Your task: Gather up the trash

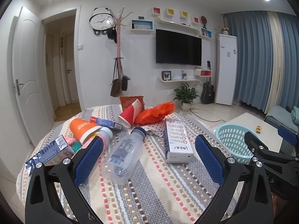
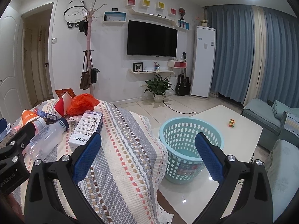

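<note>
Trash lies on a striped tablecloth (image 1: 149, 183): a clear plastic bottle (image 1: 123, 155) on its side, a white carton (image 1: 176, 143), an orange cup (image 1: 83, 130), a red paper cup (image 1: 130, 113), an orange plastic bag (image 1: 155, 113) and a blue-and-white box (image 1: 47, 151). My left gripper (image 1: 149, 158) is open above the cloth, the bottle just inside its left finger. My right gripper (image 2: 149, 156) is open over the table's right edge, between the carton (image 2: 86, 128) and a light-blue basket (image 2: 188, 147) on the low white table (image 2: 224, 127).
A small coloured cube (image 2: 231, 122) sits on the white table. A sofa (image 2: 276, 123) stands at the right. A potted plant (image 2: 158, 89), a guitar (image 2: 183, 85) and a coat stand (image 2: 89, 56) line the far wall under a TV (image 2: 151, 39).
</note>
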